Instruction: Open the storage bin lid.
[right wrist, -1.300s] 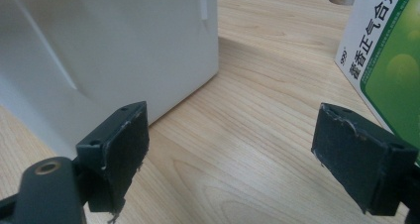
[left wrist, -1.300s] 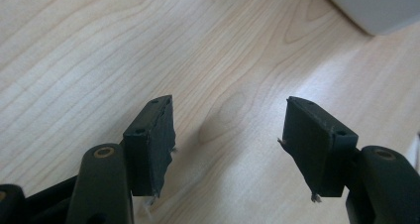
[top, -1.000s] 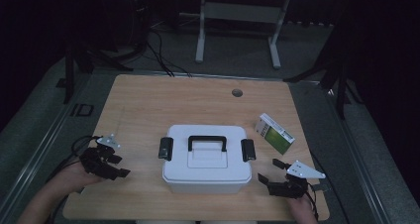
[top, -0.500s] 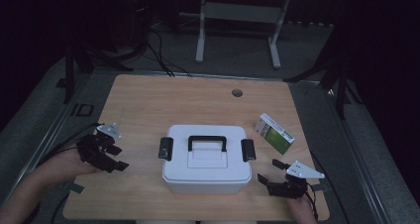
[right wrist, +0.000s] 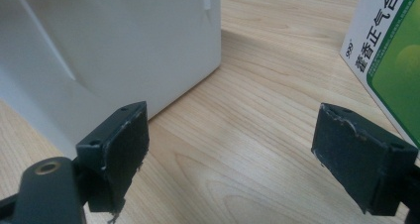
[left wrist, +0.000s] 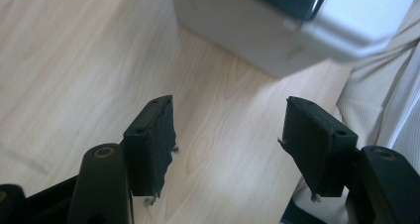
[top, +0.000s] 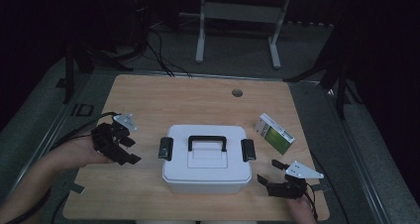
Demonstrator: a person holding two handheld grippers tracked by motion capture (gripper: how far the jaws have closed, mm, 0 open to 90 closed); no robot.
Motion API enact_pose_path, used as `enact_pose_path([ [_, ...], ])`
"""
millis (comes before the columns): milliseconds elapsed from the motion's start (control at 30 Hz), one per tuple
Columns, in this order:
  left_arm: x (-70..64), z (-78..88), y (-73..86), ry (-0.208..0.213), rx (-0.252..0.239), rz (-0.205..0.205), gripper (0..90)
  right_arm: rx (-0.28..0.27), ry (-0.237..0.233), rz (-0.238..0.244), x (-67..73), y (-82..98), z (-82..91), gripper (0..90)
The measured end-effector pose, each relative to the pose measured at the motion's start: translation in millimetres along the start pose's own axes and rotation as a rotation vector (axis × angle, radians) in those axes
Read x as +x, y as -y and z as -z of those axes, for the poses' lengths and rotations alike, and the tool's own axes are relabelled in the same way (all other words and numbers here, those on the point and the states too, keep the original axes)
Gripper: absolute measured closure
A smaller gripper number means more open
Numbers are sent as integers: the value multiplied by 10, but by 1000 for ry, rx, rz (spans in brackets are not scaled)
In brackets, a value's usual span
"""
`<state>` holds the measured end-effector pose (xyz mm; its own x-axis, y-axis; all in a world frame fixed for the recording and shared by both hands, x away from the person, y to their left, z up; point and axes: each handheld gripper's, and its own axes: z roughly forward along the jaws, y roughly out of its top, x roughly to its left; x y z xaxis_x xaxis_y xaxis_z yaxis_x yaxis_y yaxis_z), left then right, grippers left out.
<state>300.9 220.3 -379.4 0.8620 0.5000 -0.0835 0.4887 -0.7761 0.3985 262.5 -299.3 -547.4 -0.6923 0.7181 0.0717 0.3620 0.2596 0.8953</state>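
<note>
Jaws of both grippers released, flanking white box, its long axis left-right, handle likewise.

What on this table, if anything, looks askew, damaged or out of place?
Little stands out. The green and white carton lies at a slant to the table's edges, while the white box sits square, both latches down. The left gripper's pads look frayed at their edges.

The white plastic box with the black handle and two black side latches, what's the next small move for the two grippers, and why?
Probably bring the left gripper in to the left black latch of the white plastic box. Both latches look closed against the lid, the left gripper's jaws stand open and empty beside that end, and the right gripper, also open, waits near the right black latch.
</note>
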Motion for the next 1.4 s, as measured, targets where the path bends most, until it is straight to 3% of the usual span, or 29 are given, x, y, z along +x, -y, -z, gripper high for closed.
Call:
enact_pose_path([
  [67, 0, 0, 0, 0, 0, 0, 376, 1, 0, 1, 3, 0, 1, 141],
  [167, -37, -17, -198, 4, 8, -39, 376, -1, -3, 0, 4, 1, 2, 141],
  [267, -45, -19, -226, 6, 13, -47, 376, -3, -4, -1, 4, 2, 4, 141],
  [600, -158, -51, -538, 26, 43, -125, 376, 0, -8, -1, 5, 3, 2, 141],
  [1400, -324, -241, -1056, 67, 93, -223, 377, 0, -18, 6, 11, 5, 0, 141],
])
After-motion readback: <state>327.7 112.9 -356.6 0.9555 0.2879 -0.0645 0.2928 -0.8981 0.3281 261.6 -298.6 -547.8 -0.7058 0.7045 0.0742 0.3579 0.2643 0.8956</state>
